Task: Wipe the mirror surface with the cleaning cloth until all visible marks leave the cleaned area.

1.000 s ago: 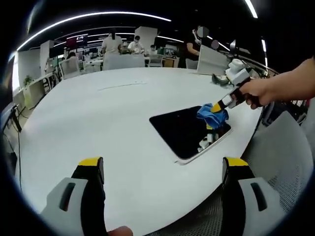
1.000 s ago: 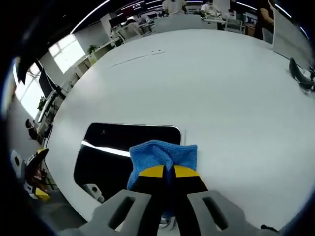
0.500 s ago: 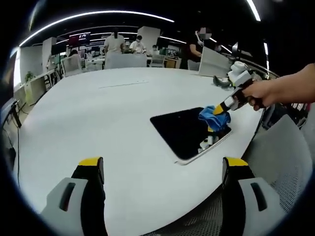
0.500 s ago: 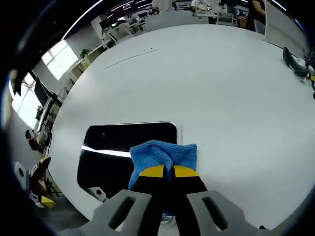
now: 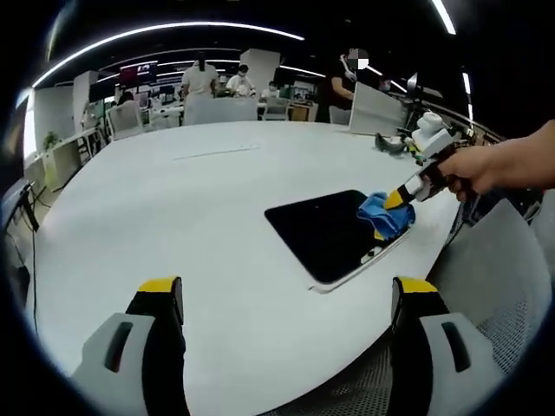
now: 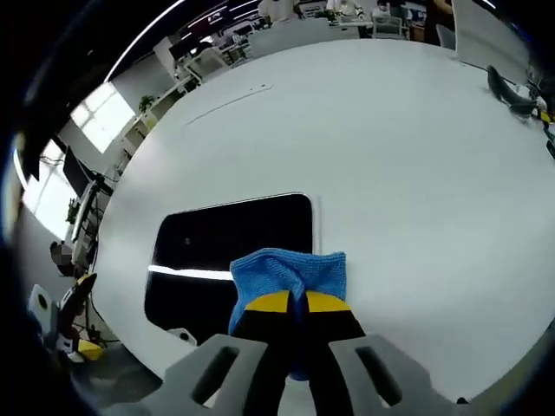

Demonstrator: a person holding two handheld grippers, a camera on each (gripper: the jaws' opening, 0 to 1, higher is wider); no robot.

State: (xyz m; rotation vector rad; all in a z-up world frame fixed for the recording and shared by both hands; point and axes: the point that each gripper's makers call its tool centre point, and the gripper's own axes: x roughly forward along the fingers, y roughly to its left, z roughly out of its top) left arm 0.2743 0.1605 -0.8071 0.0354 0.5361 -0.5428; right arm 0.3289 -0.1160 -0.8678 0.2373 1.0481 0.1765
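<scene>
Tongs on the right [image 6: 297, 302] pinch the blue cloth [image 6: 289, 273] against the mirror's [image 6: 230, 247] near edge on the white table [image 6: 390, 165]. Left tongs [image 5: 286, 296] gape empty. Marks can't be made out. The cloth has slid toward the rim.

The mirror's [image 6: 234, 247] near corner is covered by the cloth [image 6: 290, 273] just ahead of the right gripper [image 6: 290, 303], and whether any marks lie under it cannot be told. The cloth's rear part is hidden between the closed jaws. In the left gripper view, the mirror's [image 5: 325, 230] far edge is hidden behind the cloth [image 5: 384, 215], well ahead of the left gripper [image 5: 286, 295]; marks on the glass are too small to be made out.
</scene>
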